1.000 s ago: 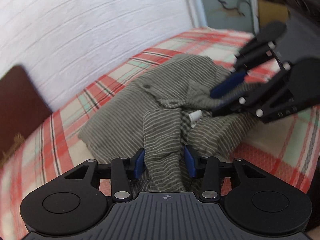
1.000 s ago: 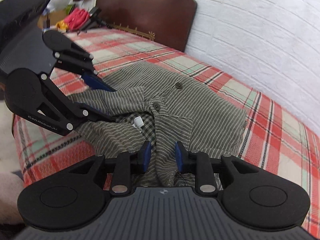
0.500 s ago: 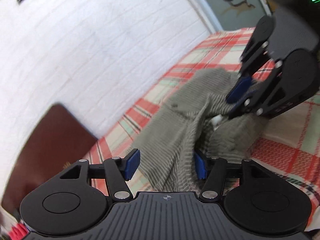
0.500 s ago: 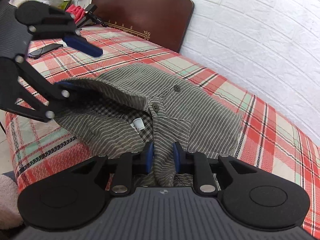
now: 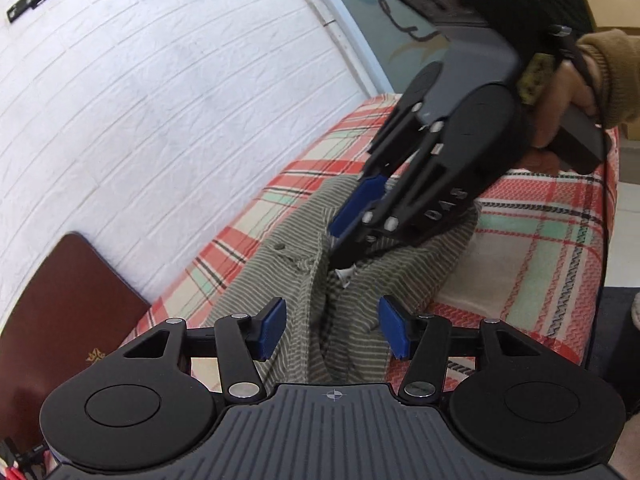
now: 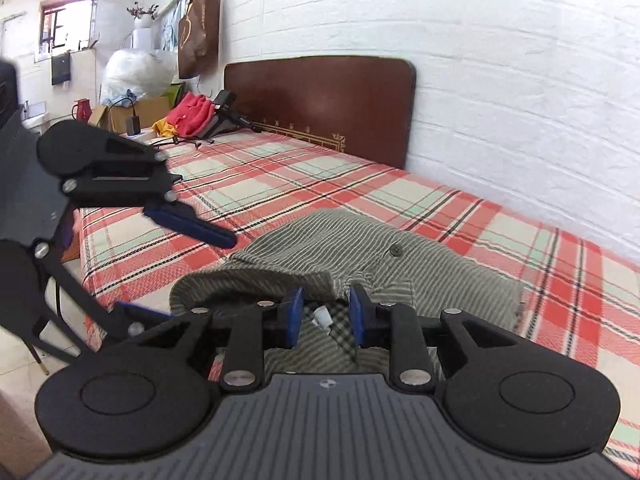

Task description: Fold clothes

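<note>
A grey-green striped button shirt [image 5: 272, 276] [image 6: 420, 276] lies crumpled on a red plaid bed [image 5: 540, 248] [image 6: 280, 184]. My left gripper [image 5: 334, 330] [image 6: 176, 276] straddles a raised fold at the shirt's near edge. Its jaws are closing, with the pads not pressing the cloth. My right gripper [image 6: 325, 316] [image 5: 334, 240], held by a hand [image 5: 568, 92] in a tan sleeve, points down into the shirt's open neck. Its jaws are closing too, and between them show only a small white tag piece [image 6: 323, 316] and the checked lining underneath.
A white brick wall [image 6: 500, 80] runs along the bed's far side. A dark brown headboard [image 6: 320, 100] [image 5: 60, 300] stands at its end. Beyond it sit red cloth [image 6: 192, 114], a brown bag [image 6: 200, 28] and boxes. Tiled floor [image 6: 16, 344] lies off the bed's near edge.
My left gripper let go of the shirt fold, spread its jaws and swung left and up. The right gripper rose, its jaws narrowed, and the fabric once between them now lies below.
</note>
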A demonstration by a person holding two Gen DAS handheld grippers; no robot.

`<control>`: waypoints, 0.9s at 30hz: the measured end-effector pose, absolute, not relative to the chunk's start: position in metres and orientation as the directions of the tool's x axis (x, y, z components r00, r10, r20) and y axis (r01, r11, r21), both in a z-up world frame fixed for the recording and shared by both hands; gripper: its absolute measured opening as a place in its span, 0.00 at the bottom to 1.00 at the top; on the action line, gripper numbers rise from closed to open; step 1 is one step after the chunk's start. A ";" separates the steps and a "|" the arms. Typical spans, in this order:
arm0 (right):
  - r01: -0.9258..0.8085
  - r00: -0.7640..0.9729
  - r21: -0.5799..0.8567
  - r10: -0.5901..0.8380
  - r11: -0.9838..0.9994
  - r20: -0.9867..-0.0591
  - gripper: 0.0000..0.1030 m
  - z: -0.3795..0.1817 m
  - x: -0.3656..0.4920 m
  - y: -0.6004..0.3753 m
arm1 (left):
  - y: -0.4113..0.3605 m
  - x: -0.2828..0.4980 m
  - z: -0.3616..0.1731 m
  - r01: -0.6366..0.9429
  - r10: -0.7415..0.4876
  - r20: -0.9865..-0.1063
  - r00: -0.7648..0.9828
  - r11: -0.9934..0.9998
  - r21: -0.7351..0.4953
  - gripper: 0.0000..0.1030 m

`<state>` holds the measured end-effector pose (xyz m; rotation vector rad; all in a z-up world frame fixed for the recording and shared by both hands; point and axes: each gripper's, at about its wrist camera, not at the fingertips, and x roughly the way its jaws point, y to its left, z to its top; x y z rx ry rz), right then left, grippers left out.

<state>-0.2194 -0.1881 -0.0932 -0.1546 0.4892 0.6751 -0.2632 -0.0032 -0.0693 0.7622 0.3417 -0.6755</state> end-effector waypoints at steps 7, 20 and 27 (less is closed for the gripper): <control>-0.653 0.591 0.105 0.591 0.750 -0.549 0.09 -0.101 -0.168 -0.167 | -0.008 -0.255 -0.074 0.687 -0.459 -0.514 0.725 0.541 0.485 0.54; -0.613 0.517 0.302 0.660 0.730 -0.544 0.08 -0.118 -0.146 -0.183 | 0.001 -0.187 -0.088 0.729 -0.459 -0.639 0.617 0.640 0.244 0.28; -0.607 0.524 0.298 0.652 0.737 -0.548 0.09 -0.117 -0.153 -0.181 | -0.008 -0.175 -0.105 0.714 -0.391 -0.679 0.622 0.640 0.285 0.12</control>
